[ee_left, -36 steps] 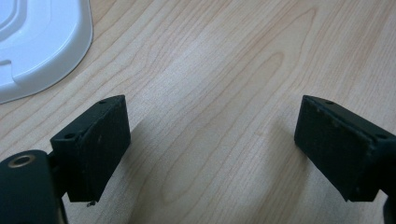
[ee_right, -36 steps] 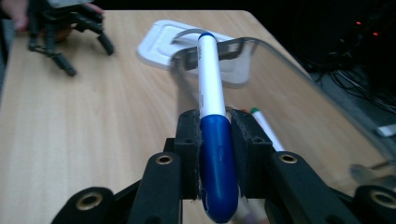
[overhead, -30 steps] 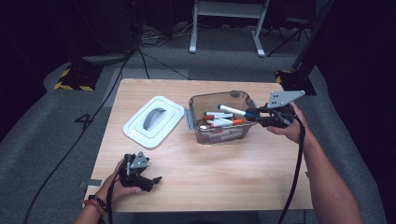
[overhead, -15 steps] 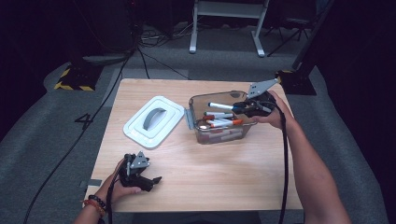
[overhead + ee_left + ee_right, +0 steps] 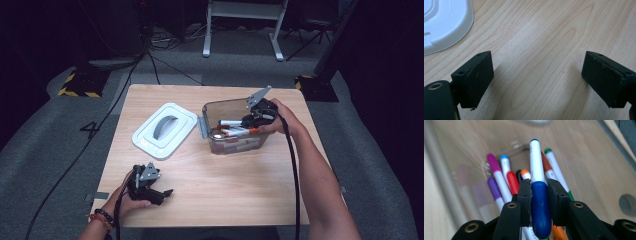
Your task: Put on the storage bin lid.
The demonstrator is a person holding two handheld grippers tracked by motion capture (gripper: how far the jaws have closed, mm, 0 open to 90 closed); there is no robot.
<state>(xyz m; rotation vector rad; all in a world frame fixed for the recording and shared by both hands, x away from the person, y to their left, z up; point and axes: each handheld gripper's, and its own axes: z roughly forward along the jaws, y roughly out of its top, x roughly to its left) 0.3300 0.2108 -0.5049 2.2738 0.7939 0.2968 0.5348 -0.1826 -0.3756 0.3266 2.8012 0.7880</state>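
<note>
Clear box (image 5: 235,142) of markers (image 5: 499,176)

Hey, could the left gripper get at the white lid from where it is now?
Probably yes. The left gripper has its jaws open with nothing between them, and bare table lies between it and the white lid.

Light wooden table (image 5: 215,200), pale grain, rectangular, standing on grey carpeted floor (image 5: 45,150). Directly on it: white lid (image 5: 164,130) with a grey handle recess, lying flat left of centre; clear smoky plastic bin (image 5: 235,145) just right of the lid, close beside it (markers lie inside the bin, not on the wood). Left gripper (image 5: 160,194) rests low at the near left edge.
</note>
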